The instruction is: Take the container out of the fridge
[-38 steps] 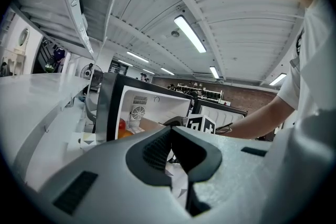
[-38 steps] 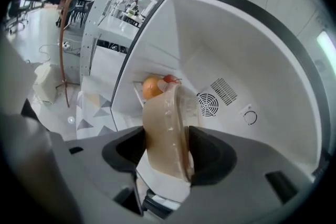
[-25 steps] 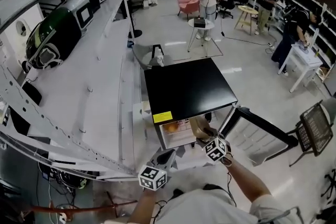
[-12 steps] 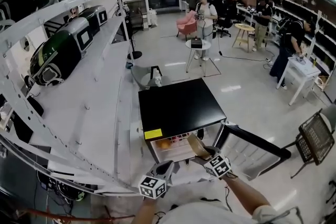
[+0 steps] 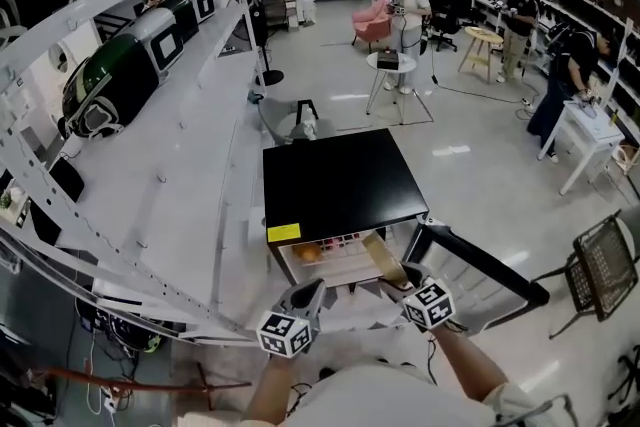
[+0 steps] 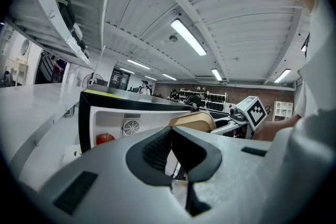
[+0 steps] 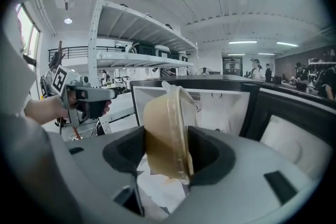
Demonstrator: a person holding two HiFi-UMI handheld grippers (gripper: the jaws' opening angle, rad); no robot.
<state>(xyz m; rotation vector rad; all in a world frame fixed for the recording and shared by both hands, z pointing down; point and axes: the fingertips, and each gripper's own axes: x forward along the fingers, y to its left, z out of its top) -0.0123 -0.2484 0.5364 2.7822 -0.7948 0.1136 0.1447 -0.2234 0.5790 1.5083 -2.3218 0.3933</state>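
A black-topped mini fridge [image 5: 340, 177] stands open on the floor, its door [image 5: 480, 262] swung out to the right. My right gripper [image 5: 398, 281] is shut on a tan plastic container [image 5: 383, 258] with a clear lid, held tilted on edge just in front of the fridge opening. The right gripper view shows the container [image 7: 165, 134] clamped between the jaws of the right gripper [image 7: 167, 136], with the white fridge interior [image 7: 223, 107] behind. My left gripper [image 5: 308, 294] hangs at the fridge's left front corner, jaws shut on nothing [image 6: 171, 128]. A red fruit [image 6: 105, 138] lies inside.
A long white shelving rack [image 5: 150, 145] with dark green machines [image 5: 115, 80] runs along the left of the fridge. Several people [image 5: 410, 0], a round side table [image 5: 390, 65] and a pink chair [image 5: 372, 20] stand further back. A mesh chair [image 5: 605, 260] sits at right.
My right gripper has drawn back from the fridge opening and risen, rolling the container onto its edge. The left gripper has lifted slightly.
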